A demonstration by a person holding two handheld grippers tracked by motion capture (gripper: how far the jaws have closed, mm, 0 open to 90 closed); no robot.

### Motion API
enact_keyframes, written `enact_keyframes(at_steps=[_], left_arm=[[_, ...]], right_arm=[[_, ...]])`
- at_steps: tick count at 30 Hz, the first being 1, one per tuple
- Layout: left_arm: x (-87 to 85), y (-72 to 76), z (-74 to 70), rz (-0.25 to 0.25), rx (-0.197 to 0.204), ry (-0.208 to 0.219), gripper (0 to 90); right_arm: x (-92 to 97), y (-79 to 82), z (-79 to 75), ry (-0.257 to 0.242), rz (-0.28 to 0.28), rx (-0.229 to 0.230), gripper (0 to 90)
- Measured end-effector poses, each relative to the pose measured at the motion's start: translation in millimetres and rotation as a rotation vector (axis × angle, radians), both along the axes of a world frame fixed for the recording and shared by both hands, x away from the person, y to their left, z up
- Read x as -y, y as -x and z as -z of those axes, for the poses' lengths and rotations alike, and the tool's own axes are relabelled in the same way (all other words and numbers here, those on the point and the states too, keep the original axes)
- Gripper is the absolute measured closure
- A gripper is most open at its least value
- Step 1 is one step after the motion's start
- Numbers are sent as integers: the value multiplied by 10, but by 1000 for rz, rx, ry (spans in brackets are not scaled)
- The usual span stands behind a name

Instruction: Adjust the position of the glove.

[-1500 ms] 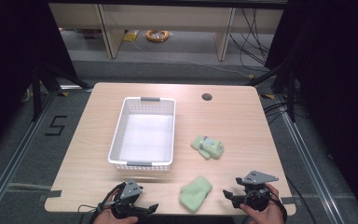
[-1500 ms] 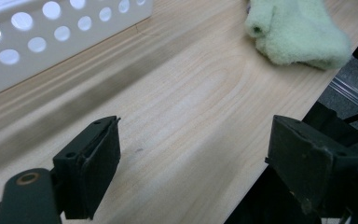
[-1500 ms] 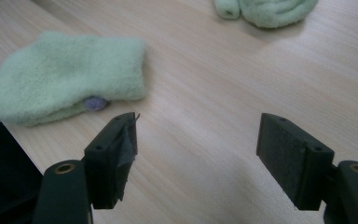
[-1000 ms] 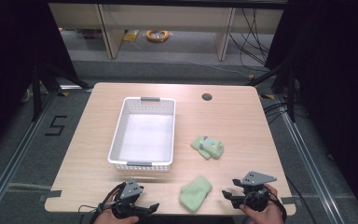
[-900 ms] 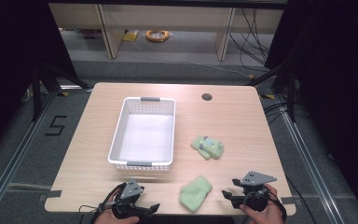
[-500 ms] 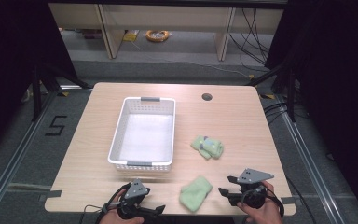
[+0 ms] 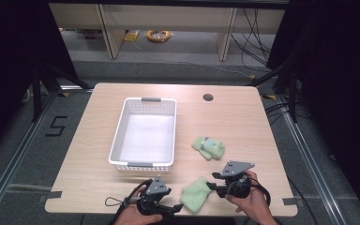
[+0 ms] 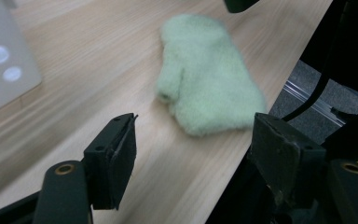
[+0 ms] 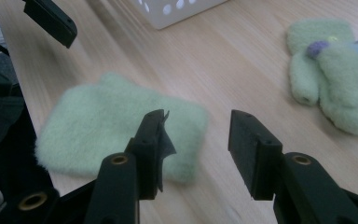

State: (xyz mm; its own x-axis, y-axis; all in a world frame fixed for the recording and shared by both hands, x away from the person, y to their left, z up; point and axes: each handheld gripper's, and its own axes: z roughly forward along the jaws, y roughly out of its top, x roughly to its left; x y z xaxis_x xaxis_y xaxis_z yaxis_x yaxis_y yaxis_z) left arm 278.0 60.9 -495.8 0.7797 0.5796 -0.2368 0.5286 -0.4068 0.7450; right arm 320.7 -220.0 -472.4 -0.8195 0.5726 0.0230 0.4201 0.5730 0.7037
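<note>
A plain pale green mitten lies flat near the table's front edge. A second green mitten with purple and blue trim lies behind it to the right. My left gripper is just left of the plain mitten, open, with the mitten ahead of its jaws. My right gripper is at the mitten's right edge, open, with a corner of the mitten below its jaws. Both pairs of jaws have just been closing, and neither presses on anything.
A white perforated basket stands empty left of centre. A round cable hole is at the back of the wooden table. The table's front edge is right beside the plain mitten. Hands hold both grippers at the bottom.
Both grippers have moved inward to the plain mitten, the left one rightward and the right one leftward and forward. Both mittens and the basket lie as before.
</note>
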Motion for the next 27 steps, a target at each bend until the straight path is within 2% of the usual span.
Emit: enact_keyframes(at_steps=[1,2,3,6,7,8,9,11,13,14,15,16,18,19,20,21,22,23,24,25,26,27], left_arm=[[0,0,0,0,0,0,316],[22,-21,-8,11,4,-18,324],[78,-54,-14,14,-8,-24,326],[144,-84,-15,28,-11,-25,342],[185,-87,-1,22,-32,-15,342],[213,-112,14,42,-31,-36,345],[267,-117,41,44,-55,-27,354],[283,-135,54,54,-53,-24,350],[305,-150,68,49,-41,-40,360],[308,-163,80,53,-29,-54,378],[299,-179,99,50,-32,-78,396],[297,-182,102,59,-27,-81,409],[309,-171,103,57,-20,-69,435],[300,-169,99,71,-25,-94,457],[300,-169,99,71,-25,-94,474],[306,-169,113,64,-26,-94,474],[299,-164,118,84,-25,-106,505],[299,-164,118,84,-25,-106,523],[300,-160,128,67,-27,-96,523],[293,-163,125,71,-25,-96,578],[293,-163,125,71,-25,-96,604],[282,-171,119,82,-8,-104,604]], right_arm=[[-19,-17,0,1,0,-7,573],[-35,-47,7,4,-10,5,575],[-54,-64,14,4,-11,1,575],[-97,-119,38,8,-16,-5,575],[-97,-119,38,8,-16,-5,575],[-108,-133,44,6,-17,-14,578],[-125,-158,51,4,-19,-20,580],[-140,-169,72,-4,-12,-9,582],[-151,-195,87,19,-21,-22,586],[-167,-201,112,16,-11,-12,592],[-174,-218,124,25,-22,-38,600],[-184,-226,145,14,-17,-35,603],[-193,-243,156,35,-22,-43,606],[-203,-250,177,34,-19,-42,608],[-208,-249,184,50,-17,-64,611],[-208,-249,184,50,-17,-64,611],[-223,-248,227,53,-11,-70,635],[-223,-248,227,53,-11,-70,635],[-222,-235,227,44,-8,-97,648],[-219,-235,244,37,-6,-88,695],[-219,-235,244,37,-6,-88,695],[-213,-237,259,28,-17,-84,720]])
